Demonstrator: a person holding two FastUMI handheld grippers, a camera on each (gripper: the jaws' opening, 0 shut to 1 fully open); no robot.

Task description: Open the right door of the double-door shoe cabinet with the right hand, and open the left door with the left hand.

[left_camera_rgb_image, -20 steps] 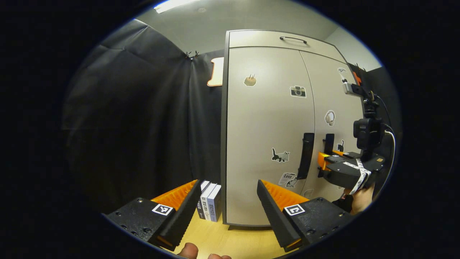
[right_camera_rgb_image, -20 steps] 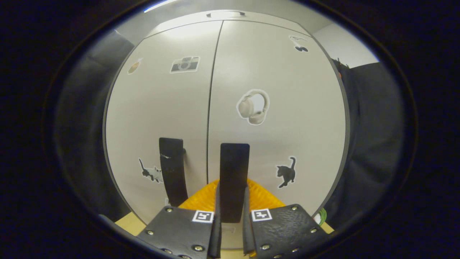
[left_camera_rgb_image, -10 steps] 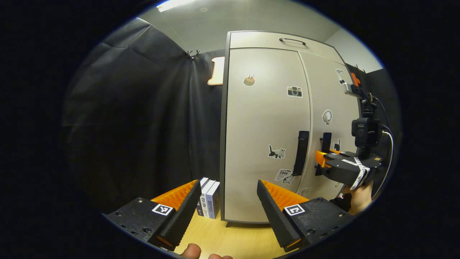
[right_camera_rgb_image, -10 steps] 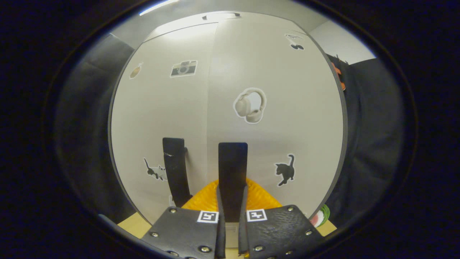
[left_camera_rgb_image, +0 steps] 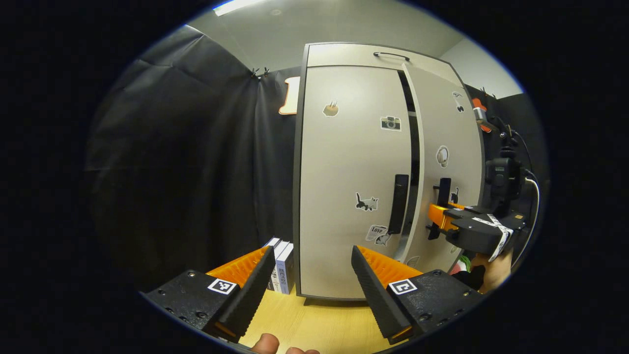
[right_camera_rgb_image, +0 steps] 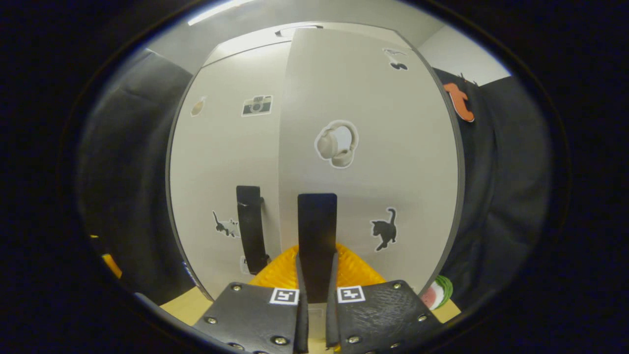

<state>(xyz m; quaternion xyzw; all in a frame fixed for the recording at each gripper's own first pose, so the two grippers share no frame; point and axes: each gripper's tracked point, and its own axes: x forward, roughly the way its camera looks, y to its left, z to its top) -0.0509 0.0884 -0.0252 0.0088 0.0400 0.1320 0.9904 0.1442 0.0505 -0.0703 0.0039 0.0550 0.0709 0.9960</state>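
Cabinet (left_camera_rgb_image: 351, 172) stands upright on a wooden floor (left_camera_rgb_image: 314, 322), against the black cloth wall.

Right door (right_camera_rgb_image: 373, 162) ajar: in the left gripper view a dark gap runs down between it and the left door (left_camera_rgb_image: 351, 196), widest near the top. Left door lies flush with the frame, closed.

Right gripper (right_camera_rgb_image: 314, 290) clamped on the right handle (right_camera_rgb_image: 317, 231), a dark vertical bar; both fingers press its lower part from either side, upper part of the bar stands clear above them. In the left gripper view the same gripper shows far right at the door's edge, with a hand (left_camera_rgb_image: 494, 270) under it.

Left gripper (left_camera_rgb_image: 312, 285) open wide, fingers well apart, holding nothing. It sits near and low, short of the cabinet's left front, apart from the left handle (left_camera_rgb_image: 398, 204). A fingertip or two show at the bottom edge below it.

Left handle: dark vertical bar near the left door's inner edge, just beside the gap, untouched.

Stickers on both doors: camera (left_camera_rgb_image: 390, 123), cats, headphones (right_camera_rgb_image: 336, 145).

Books (left_camera_rgb_image: 281, 265) stand upright on the floor just left of the cabinet's base. A small handle (left_camera_rgb_image: 390, 55) sits on the top panel.
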